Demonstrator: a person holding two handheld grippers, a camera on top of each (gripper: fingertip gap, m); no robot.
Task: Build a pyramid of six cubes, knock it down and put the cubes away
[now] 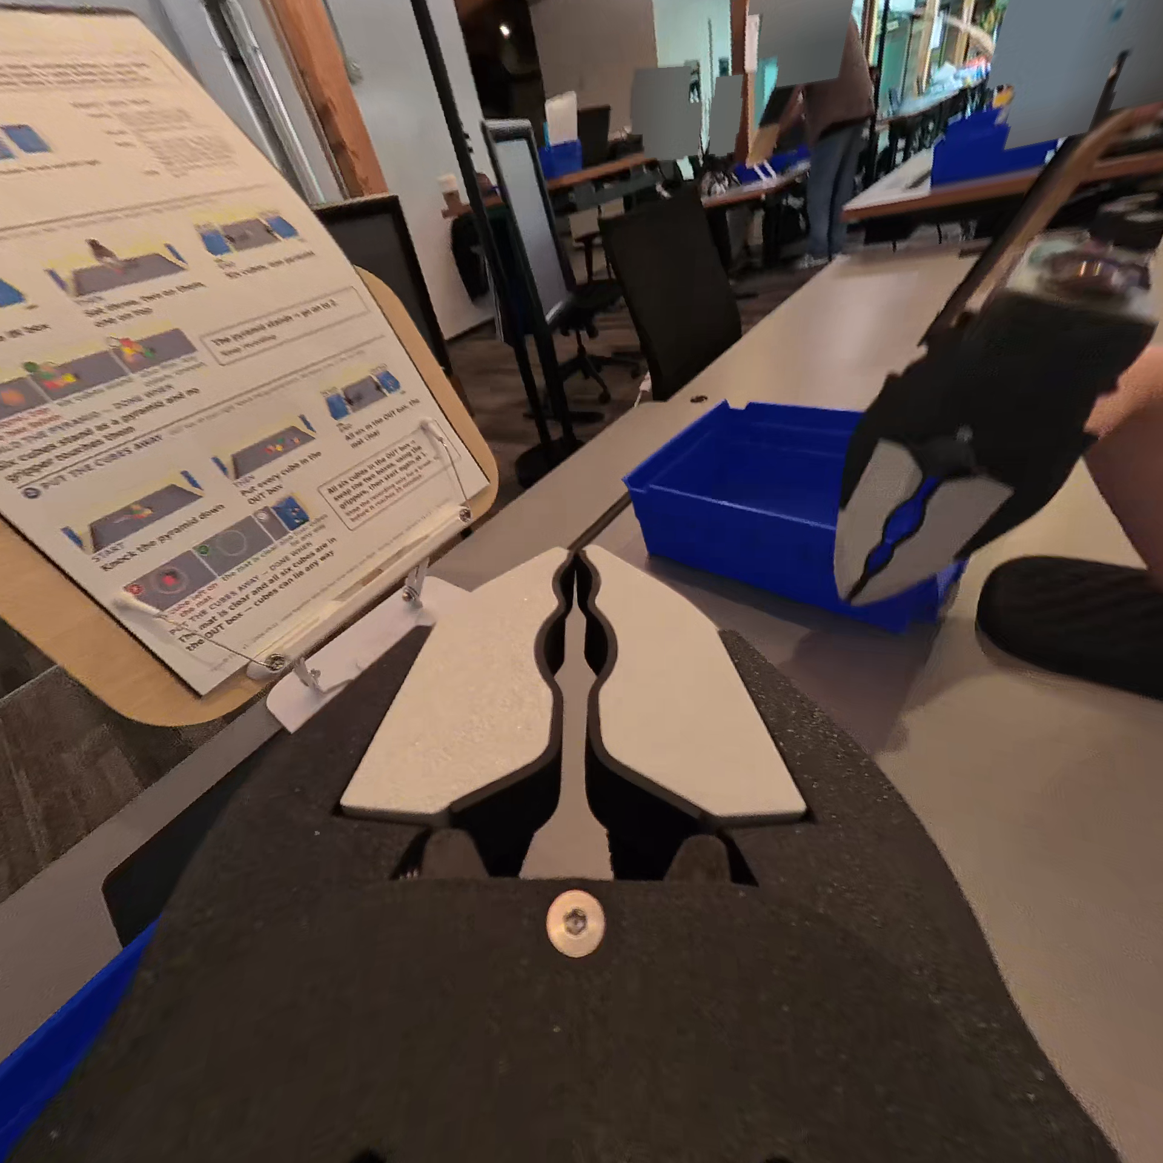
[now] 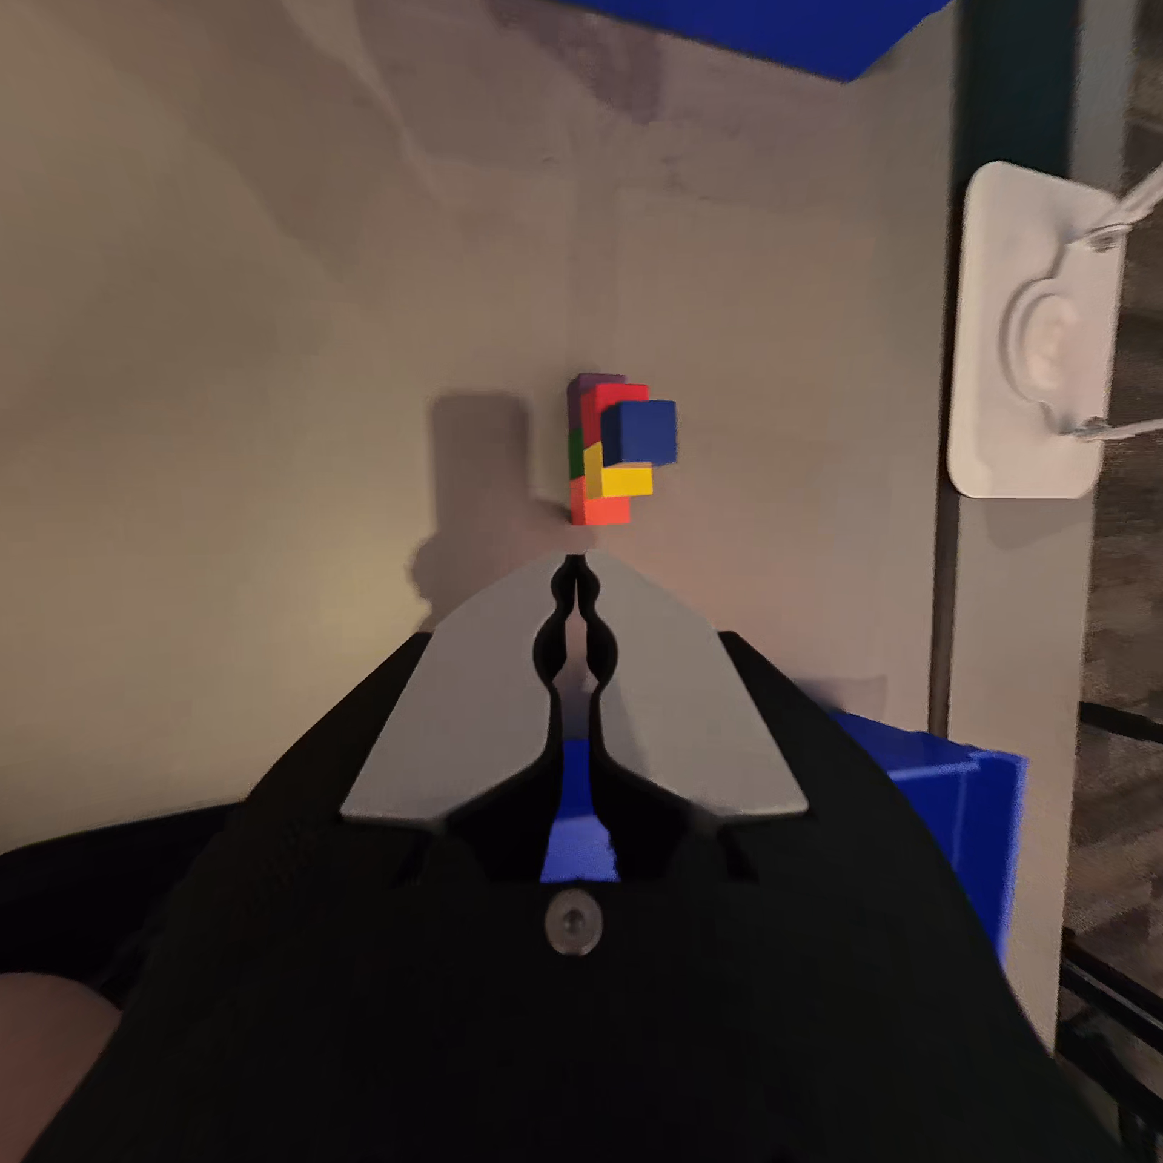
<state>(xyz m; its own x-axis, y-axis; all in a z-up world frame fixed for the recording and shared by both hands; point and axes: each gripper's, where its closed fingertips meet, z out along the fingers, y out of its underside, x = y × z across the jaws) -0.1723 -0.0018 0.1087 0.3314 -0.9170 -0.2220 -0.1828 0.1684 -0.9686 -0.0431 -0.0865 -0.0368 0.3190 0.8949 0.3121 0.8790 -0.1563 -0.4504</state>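
Six coloured cubes [image 2: 613,450], stacked pyramid, standing

The small wooden cubes are blue [image 2: 639,431], red [image 2: 613,396], yellow [image 2: 623,481], orange [image 2: 601,510], green [image 2: 574,453] and purple [image 2: 595,379]; the rectangular plastic box [image 1: 742,503] is blue.

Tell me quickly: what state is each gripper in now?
Left gripper: shut, holding nothing.
Right gripper: shut, holding nothing, short of the cube pyramid.

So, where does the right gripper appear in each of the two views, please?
Left wrist view: the right gripper enters from the upper right, tips down over the blue box.
Right wrist view: it fills the lower centre, shut, pointing at the cube pyramid.
Shared landmark: the white stand base.
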